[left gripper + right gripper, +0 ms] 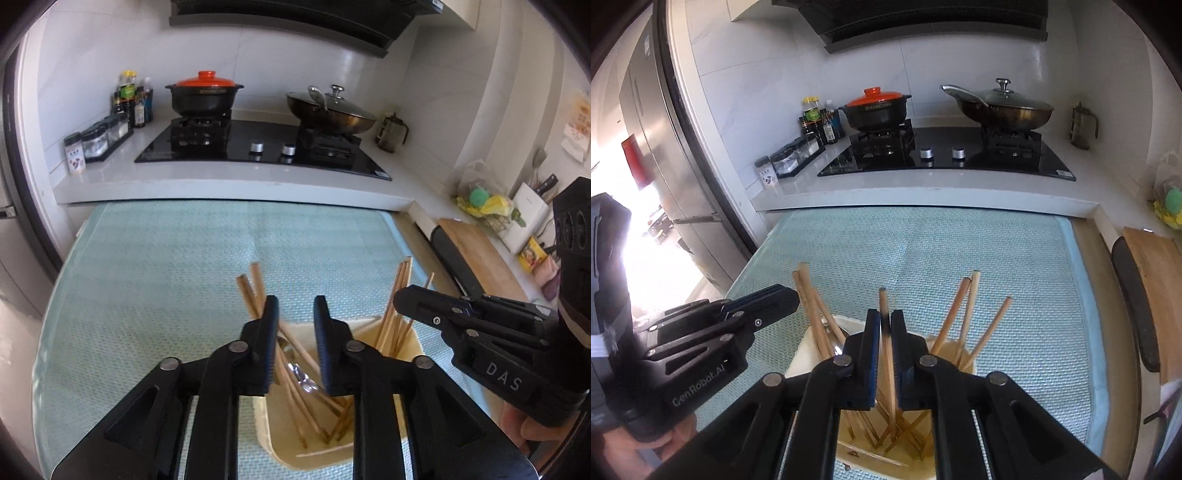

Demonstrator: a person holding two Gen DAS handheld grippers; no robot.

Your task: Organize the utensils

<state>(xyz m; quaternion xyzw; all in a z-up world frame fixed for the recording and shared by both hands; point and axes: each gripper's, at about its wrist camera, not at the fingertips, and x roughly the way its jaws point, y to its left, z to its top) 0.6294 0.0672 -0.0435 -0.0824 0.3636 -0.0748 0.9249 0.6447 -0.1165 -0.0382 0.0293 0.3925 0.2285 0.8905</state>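
Now | R gripper (885,332) clamped on chopstick (886,354) over holder (964,350) | L gripper (295,317) released, nothing between fingers

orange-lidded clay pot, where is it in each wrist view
Left wrist view: the orange-lidded clay pot sits upper left of centre, on the stove's left burner.
Right wrist view: the same pot sits just above centre, on that burner.
Shared landmark: the glass-lidded wok to its right in both.

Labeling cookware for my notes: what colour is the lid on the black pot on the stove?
Orange-red; the lid shows best in the left wrist view.
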